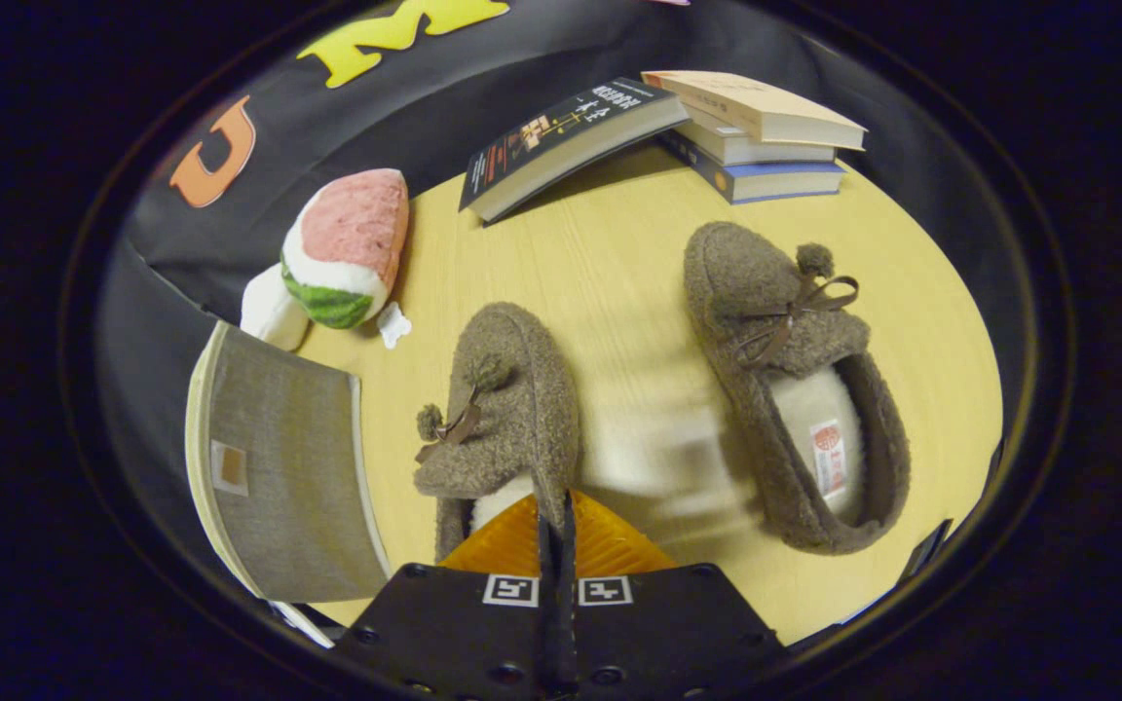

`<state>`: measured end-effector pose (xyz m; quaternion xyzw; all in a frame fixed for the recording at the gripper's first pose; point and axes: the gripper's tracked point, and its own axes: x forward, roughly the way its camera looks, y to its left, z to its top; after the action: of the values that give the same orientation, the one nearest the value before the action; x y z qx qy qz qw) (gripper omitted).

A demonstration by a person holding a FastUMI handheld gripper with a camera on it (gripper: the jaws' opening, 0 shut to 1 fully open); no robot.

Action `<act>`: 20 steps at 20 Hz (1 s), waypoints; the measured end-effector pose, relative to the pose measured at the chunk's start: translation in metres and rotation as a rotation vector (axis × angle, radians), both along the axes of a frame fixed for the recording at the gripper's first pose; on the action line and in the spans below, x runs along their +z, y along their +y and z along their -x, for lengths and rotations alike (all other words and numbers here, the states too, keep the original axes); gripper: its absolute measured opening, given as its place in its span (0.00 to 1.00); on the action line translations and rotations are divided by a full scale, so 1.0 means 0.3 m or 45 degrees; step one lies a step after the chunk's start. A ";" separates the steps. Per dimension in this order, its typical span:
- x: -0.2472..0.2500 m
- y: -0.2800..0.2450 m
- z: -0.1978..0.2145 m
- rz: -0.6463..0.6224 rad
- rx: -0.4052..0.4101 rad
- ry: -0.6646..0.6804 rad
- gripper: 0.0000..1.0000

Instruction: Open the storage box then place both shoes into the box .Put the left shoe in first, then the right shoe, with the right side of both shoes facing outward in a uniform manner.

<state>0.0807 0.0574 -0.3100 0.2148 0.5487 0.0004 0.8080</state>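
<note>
Near the table's front edge, the gripper pinches the left slipper's side wall, fingers pressed together.

No text is legible on the books or slipper label.

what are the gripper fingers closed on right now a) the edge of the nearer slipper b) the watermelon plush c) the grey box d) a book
a: the gripper has its fingers pressed together on the side edge of the nearer slipper, while the other slipper lies apart on the table.
</note>
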 end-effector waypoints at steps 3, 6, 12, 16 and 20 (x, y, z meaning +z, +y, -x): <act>0.094 0.031 0.006 -0.050 -0.033 -0.031 0.00; 0.242 0.089 0.000 -0.057 -0.023 -0.115 0.00; 0.565 0.320 -0.028 -0.073 0.046 -0.310 0.00; 0.693 0.532 -0.056 -0.115 0.103 -0.383 0.00; 0.662 0.738 -0.052 -0.147 0.151 -0.345 0.00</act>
<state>0.0964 0.2787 -0.1114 0.2259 0.4454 0.1087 0.8596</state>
